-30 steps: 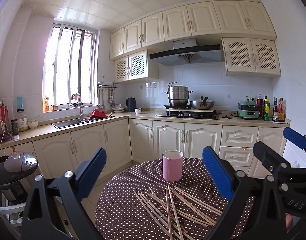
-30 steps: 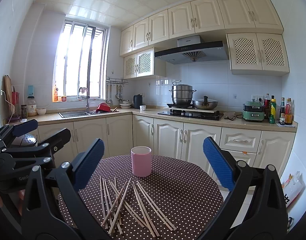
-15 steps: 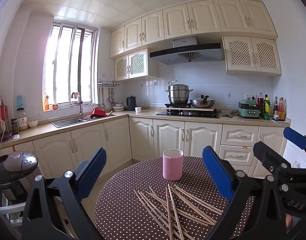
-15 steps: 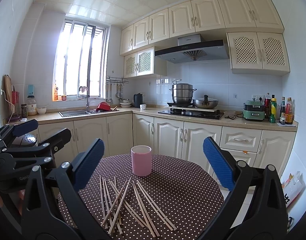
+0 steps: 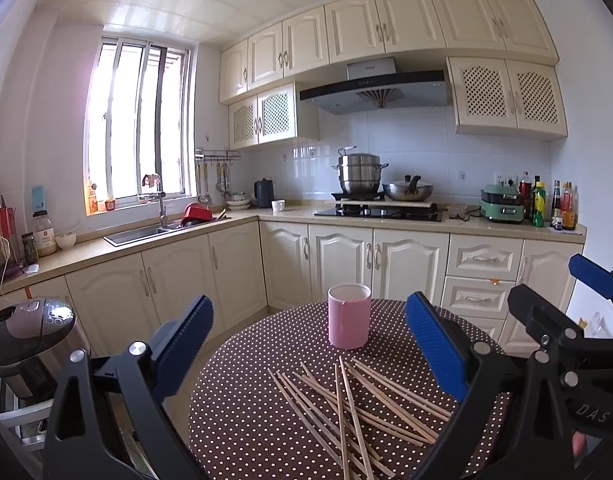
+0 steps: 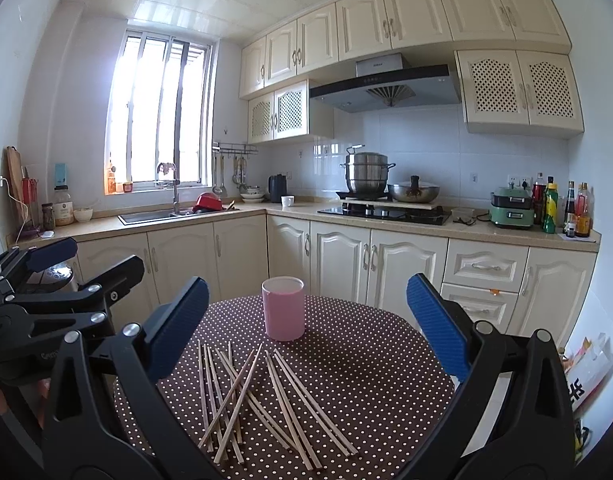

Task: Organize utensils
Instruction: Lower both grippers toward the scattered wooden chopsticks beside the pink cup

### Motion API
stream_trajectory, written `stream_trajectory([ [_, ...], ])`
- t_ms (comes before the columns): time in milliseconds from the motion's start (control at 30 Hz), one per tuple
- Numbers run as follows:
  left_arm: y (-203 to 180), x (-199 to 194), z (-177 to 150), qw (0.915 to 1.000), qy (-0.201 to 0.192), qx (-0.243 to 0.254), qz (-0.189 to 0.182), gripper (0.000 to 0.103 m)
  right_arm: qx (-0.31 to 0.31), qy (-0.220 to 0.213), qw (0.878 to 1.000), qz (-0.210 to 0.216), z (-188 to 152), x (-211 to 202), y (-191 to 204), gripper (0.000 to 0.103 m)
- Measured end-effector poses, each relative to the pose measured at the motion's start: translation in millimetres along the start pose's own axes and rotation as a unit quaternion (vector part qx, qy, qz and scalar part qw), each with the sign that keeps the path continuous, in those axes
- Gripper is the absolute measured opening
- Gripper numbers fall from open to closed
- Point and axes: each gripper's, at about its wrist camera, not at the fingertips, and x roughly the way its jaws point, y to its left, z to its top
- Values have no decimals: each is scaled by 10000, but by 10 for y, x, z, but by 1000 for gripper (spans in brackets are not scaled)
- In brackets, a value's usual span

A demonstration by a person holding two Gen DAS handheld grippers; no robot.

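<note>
Several wooden chopsticks (image 5: 346,396) (image 6: 258,396) lie scattered and crossed on a round table with a brown polka-dot cloth (image 5: 246,420) (image 6: 366,360). Behind them stands an upright pink cup (image 5: 349,322) (image 6: 283,308), with nothing showing above its rim. My left gripper (image 5: 310,348) hovers open above the near side of the table, nothing between its blue pads. Beside it to the right, my right gripper (image 6: 306,328) is open too and holds nothing. Each gripper shows at the edge of the other's view.
Cream kitchen cabinets and a counter (image 6: 386,224) run behind the table, with a sink (image 5: 146,234), stove pots (image 5: 360,178) and bottles (image 6: 562,208). A dark rice cooker (image 5: 26,328) stands low at the left. A person's hand shows at the lower right of the left wrist view.
</note>
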Motion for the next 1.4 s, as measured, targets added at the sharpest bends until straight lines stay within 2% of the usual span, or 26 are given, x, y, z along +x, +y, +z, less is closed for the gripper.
stream_trajectory([
  [300,12,416,-192,9985,547,22,-2,95,70,418,9991,29,-189,334,-19,97],
  [400,38,666,-323,9955,919,-42,-213,95,141,720,9973,73,-296,524,-56,97],
  [533,189,1105,-601,9837,1758,-141,-345,95,149,1243,9921,-26,-496,806,-122,97],
  [600,306,1342,-790,9730,2269,-254,-334,95,210,1474,9888,-56,-607,936,-186,97],
  [667,410,1503,-937,9655,2567,-358,-254,95,297,1679,9853,-62,-703,1046,-242,97],
  [867,670,1810,-1225,9530,2978,-555,-55,94,425,2167,9753,73,-955,1335,-348,97],
  [967,684,2015,-1339,9423,3285,-625,-153,83,401,2317,9719,115,-1049,1445,-343,97],
  [1000,683,2104,-1394,9379,3401,-652,-199,82,404,2372,9705,140,-1085,1480,-345,97],
  [1033,644,2163,-1380,9346,3502,-614,-141,80,414,2402,9697,148,-1110,1499,-350,97],
  [1067,633,2215,-1417,9324,3578,-509,-9,74,426,2432,9689,157,-1128,1524,-356,97],
  [1100,616,2273,-1459,9307,3638,-311,227,70,433,2455,9683,168,-1144,1539,-360,97],
  [1233,651,2409,-1554,9232,3800,-181,550,69,409,2540,9662,167,-1180,1616,-383,97],
  [1300,676,2481,-1554,9221,3822,-248,551,69,375,2593,9649,177,-1189,1677,-393,97],
  [1400,735,2500,-1492,9219,3807,-600,400,69,350,2598,9649,164,-1168,1716,-418,97],
])
